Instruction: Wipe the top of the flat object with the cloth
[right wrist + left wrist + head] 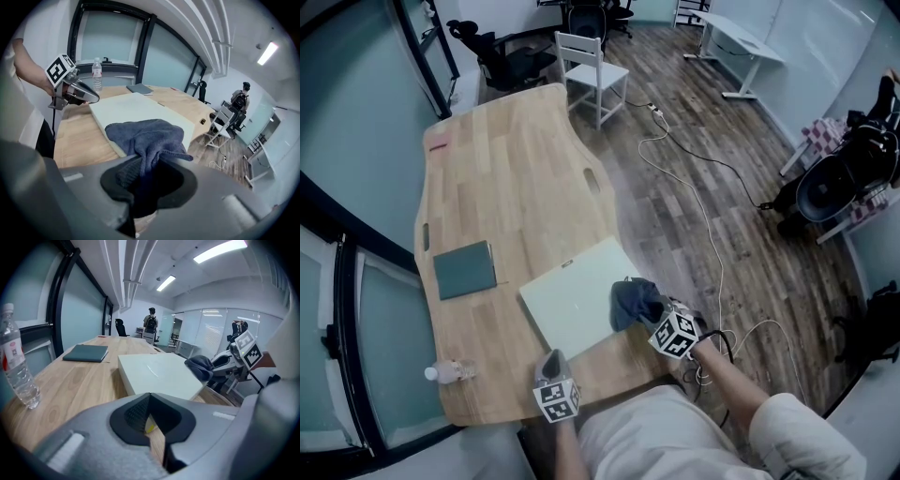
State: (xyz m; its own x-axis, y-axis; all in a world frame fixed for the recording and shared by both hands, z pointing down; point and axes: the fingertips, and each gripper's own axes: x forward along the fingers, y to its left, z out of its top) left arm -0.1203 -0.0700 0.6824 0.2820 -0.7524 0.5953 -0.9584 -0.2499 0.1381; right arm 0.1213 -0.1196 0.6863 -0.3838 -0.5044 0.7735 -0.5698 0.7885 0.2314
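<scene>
A pale flat board [575, 298] lies on the wooden table [506, 178] near its front edge; it also shows in the left gripper view [154, 373] and the right gripper view [136, 110]. My right gripper [649, 314] is shut on a dark blue cloth [633, 302], which rests on the board's right corner [150, 136]. The cloth [200, 366] shows at the board's far side in the left gripper view. My left gripper [550, 366] hovers just in front of the board's near edge, jaws shut with nothing between them.
A grey-green notebook [465, 269] lies to the left of the board. A clear water bottle [450, 372] lies at the table's front left corner. A white chair [591, 73] stands beyond the table's far end. Cables [703, 216] run across the wooden floor on the right.
</scene>
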